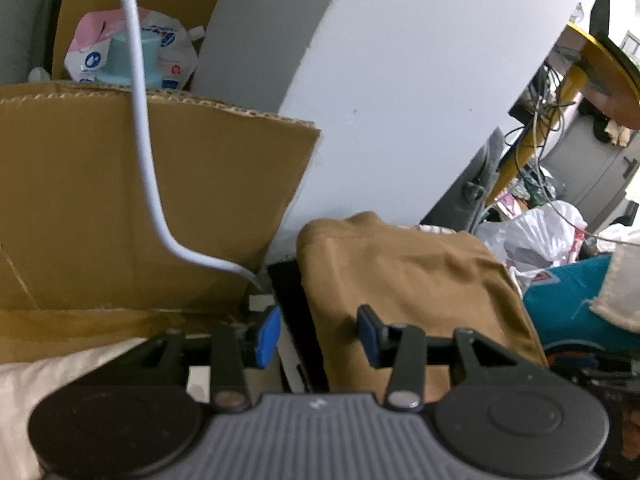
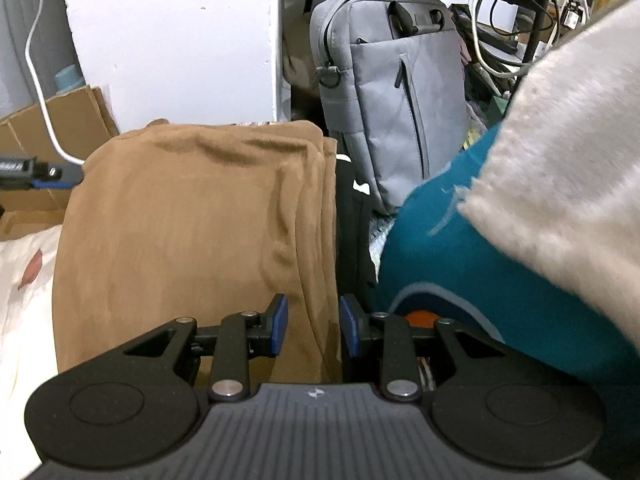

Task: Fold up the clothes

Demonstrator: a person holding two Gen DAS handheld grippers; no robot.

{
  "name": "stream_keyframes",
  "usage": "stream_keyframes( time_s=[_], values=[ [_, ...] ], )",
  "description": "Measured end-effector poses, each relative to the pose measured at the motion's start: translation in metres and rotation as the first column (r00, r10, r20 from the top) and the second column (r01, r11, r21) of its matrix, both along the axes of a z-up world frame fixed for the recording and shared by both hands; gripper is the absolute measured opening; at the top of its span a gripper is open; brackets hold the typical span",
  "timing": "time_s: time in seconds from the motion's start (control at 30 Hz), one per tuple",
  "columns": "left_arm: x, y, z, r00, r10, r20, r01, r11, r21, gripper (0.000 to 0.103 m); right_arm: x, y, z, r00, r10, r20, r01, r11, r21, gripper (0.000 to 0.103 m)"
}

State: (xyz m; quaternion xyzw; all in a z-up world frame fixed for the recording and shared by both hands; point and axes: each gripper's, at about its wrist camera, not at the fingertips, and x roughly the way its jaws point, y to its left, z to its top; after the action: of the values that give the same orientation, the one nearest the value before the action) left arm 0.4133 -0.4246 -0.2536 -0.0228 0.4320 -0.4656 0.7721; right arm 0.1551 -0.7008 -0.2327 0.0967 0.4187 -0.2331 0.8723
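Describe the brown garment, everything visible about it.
The brown garment is soft tan cloth, already folded into a thick rectangular stack with layered edges along its right side and light wrinkles on top. It lies flat on pale bedding, beside a black item and near a cardboard box. Both open hand-held grippers, left and right, hover at its edges.

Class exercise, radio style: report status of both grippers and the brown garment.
Left gripper open, empty. Right gripper open, astride the brown garment right edge. Garment lies folded. Teal garment crowds the right; cardboard box on the left.
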Motion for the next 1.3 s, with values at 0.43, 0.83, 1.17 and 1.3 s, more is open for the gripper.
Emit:
stream_keyframes(
  time_s=[0.43, 0.83, 1.17, 1.3],
  values=[
    [-0.012, 0.003, -0.02, 0.995, -0.092, -0.032, 0.093, 0.994, 0.062, 0.045, 0.018, -0.014, -0.01, 0.999, -0.041, -0.028, 0.04, 0.998, -0.042, 0.032],
    [0.002, 0.008, -0.011, 0.998, -0.049, -0.05, 0.049, 0.999, 0.004, 0.045, 0.029, -0.011, 0.018, 0.999, 0.029, 0.03, -0.027, 0.996, -0.084, 0.032],
    [0.012, -0.001, -0.016, 0.998, -0.007, -0.063, 0.008, 1.0, 0.002, 0.045, 0.058, -0.035, -0.005, 0.999, -0.029, 0.026, 0.029, 1.0, -0.001, 0.032],
    [0.014, -0.002, -0.022, 0.999, 0.034, -0.019, -0.033, 0.998, 0.046, 0.046, 0.058, -0.041, -0.007, 0.999, -0.04, 0.022, 0.04, 0.999, -0.024, 0.032]
  ],
)
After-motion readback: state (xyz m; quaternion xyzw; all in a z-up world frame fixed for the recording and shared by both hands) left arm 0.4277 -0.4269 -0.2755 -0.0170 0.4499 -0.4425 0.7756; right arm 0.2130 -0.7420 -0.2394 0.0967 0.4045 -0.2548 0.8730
